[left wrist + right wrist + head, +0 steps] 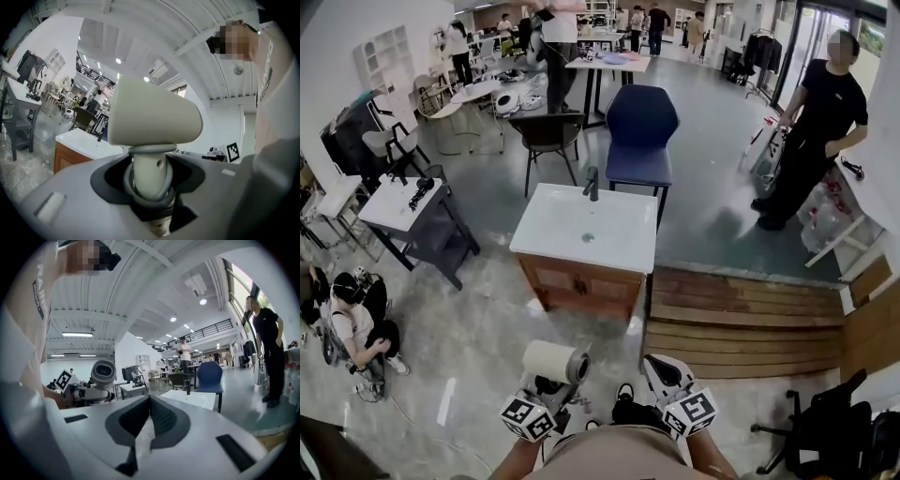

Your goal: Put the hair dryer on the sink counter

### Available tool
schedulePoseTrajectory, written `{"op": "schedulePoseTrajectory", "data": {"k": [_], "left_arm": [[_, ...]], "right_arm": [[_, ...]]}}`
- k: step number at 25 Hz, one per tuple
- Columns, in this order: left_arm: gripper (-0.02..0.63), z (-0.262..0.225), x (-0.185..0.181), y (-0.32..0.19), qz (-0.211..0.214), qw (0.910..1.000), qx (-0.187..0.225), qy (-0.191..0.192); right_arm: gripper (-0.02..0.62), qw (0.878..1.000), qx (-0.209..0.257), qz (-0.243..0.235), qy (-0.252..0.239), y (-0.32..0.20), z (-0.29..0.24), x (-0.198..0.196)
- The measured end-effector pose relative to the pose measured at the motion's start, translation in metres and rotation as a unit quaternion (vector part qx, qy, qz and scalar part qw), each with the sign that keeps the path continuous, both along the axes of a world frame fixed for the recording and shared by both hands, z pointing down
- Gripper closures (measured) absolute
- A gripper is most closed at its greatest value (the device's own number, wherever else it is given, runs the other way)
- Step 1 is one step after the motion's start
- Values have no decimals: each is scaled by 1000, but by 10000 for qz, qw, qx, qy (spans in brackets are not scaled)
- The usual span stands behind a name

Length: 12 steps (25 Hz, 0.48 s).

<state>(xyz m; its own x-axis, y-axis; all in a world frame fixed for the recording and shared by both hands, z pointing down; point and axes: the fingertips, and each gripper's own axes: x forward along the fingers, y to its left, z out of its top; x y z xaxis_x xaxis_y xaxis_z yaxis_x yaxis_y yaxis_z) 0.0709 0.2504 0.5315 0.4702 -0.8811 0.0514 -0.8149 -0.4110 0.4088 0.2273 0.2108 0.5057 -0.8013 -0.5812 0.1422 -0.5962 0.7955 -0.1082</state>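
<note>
Left hand-held gripper (pixel 149 180) clamps the cream plastic hair dryer (pixel 152 115) by its handle (pixel 149 169), well apart from the white sink worktop (pixel 614 246). Being top-heavy, it could swivel or slip. Right hand-held gripper (pixel 140 425) is closed, empty.

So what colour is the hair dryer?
Cream hair dryer; clearest in the left gripper view.

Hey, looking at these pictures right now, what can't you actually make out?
- Handle end of the hair dryer: left gripper view, sunk between the left tongs.
- Right side of the sink counter: left gripper view, behind the hair dryer.
- Dark thing on the side table: head view, too small to name.
</note>
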Motion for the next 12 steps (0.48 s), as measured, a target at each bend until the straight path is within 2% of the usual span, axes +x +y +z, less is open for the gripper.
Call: {"op": "schedulePoseTrajectory", "data": {"k": [4,9,12], "left_arm": [[388,-10,-2,-40,-195,9998,109,-4],[388,-28,-6,-96,-470,9984,283,-121],[388,-26,-6,-121,-615,9978,216,-139]], "right_arm": [[592,9999,17,-95,36,-43,4,-1],[592,9984,284,-237,-425,-115,-24,-4],[592,9969,99,-552,-545,-145,-21,-11]]}}
